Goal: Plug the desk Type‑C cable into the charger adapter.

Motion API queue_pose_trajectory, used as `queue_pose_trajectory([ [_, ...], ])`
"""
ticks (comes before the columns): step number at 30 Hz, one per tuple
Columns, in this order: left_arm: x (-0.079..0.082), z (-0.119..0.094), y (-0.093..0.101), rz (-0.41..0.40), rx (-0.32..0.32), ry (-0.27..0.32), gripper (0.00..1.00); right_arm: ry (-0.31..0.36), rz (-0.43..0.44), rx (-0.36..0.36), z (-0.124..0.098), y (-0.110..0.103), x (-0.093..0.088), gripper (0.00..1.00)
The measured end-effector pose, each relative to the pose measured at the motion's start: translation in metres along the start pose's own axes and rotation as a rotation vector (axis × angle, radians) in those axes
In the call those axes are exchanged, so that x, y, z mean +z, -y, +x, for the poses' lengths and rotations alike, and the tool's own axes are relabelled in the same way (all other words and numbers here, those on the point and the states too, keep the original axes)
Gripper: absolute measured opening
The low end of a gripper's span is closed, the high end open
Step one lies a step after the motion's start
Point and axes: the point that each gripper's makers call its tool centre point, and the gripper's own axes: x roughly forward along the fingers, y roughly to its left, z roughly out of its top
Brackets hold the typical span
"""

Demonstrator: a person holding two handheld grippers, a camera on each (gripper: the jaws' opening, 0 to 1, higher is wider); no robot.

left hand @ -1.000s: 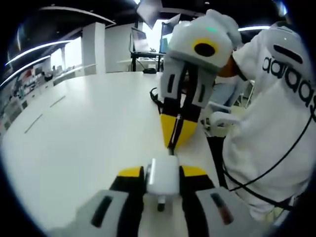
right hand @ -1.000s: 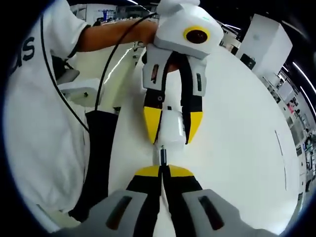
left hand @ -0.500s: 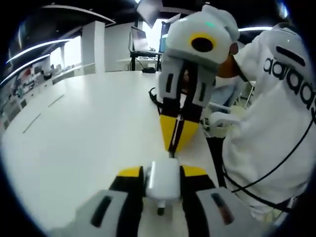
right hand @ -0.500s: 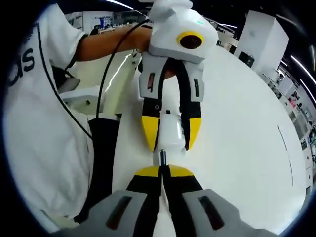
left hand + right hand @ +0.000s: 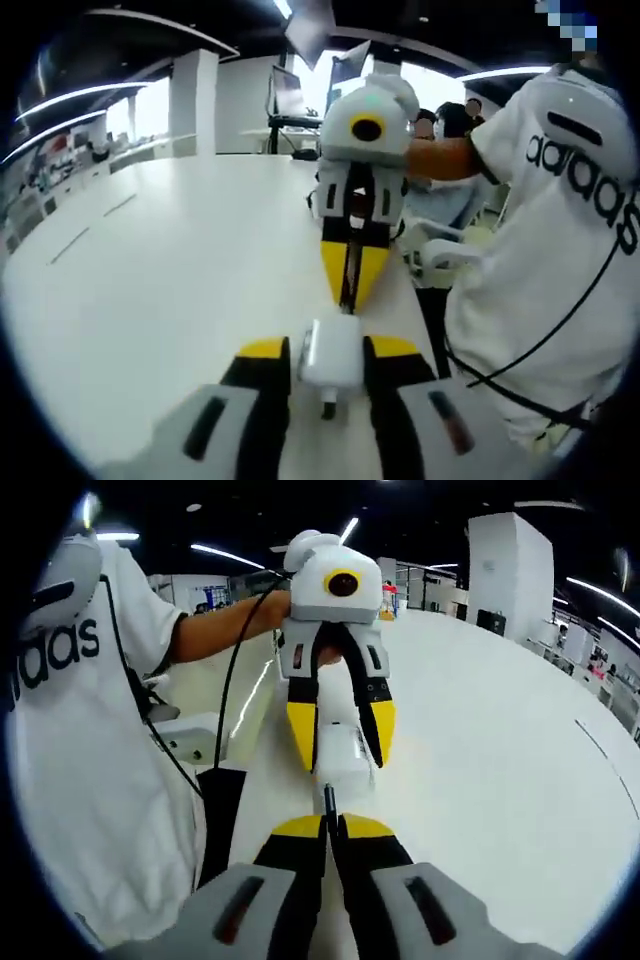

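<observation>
L gripper (image 5: 330, 350) pinches charger adapter (image 5: 331, 352); R gripper (image 5: 328, 825) pressed together on Type-C cable (image 5: 329, 802) — plug at port. Keep coaxial, push straight, no wiggle.

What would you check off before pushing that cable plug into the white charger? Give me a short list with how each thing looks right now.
1. Charger adapter clamped in left gripper: ok.
2. Cable plug pinched in right gripper: ok.
3. Plug tip facing the adapter's near end: ok.
4. Plug fully seated in the port: cannot tell.
5. Cable run behind the right gripper free of snags: cannot tell.
6. White table bare around the grippers: ok.
</observation>
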Motion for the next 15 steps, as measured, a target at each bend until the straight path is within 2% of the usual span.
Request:
queue_pose_trajectory([
  [6,-0.0047,0.0005,0.0000,-0.004,-0.025,-0.011,0.27,0.015,0.020,0.018,0.0057,-0.0019,-0.0014,0.04],
  [11,-0.0039,0.0003,-0.0006,-0.012,-0.043,0.012,0.26,0.029,0.043,0.027,0.0079,-0.0012,-0.0028,0.03],
  [15,-0.0040,0.0001,-0.0018,-0.022,-0.043,0.018,0.26,0.010,0.081,0.016,0.0077,-0.0019,-0.0016,0.02],
])
